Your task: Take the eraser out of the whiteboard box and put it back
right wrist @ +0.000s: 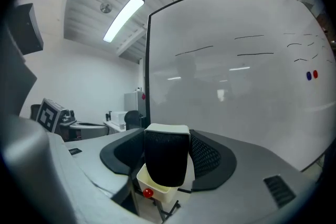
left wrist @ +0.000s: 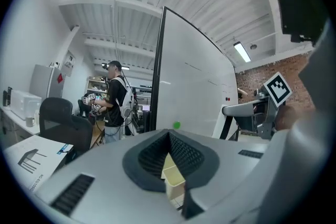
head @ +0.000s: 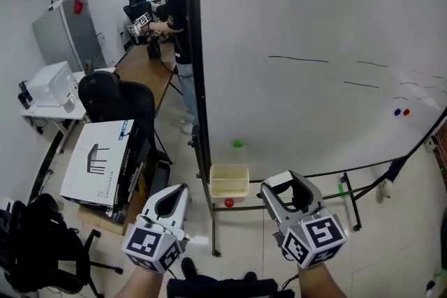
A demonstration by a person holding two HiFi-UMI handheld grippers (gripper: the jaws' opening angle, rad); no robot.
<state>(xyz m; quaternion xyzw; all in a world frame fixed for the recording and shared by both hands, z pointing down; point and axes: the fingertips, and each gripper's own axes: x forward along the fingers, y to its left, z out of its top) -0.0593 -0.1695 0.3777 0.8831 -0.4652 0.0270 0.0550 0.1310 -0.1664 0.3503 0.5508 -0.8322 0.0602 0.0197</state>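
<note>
- Whiteboard [head: 314,45]: upright, straight ahead of you.
- Whiteboard box [head: 229,180]: cream, open-topped, at the board's lower left corner.
- Your right gripper [head: 288,190]: jaws wide, clamped on the black-felt eraser [right wrist: 165,162], outside the box and near it.
- Your left gripper [head: 173,195]: jaws together, empty.

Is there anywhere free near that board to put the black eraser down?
The cream box on the whiteboard stand looks empty, so the eraser in the right gripper should fit there. The floor right of it, under the board, is mostly bare. Left is crowded: flat carton, office chair.
</note>
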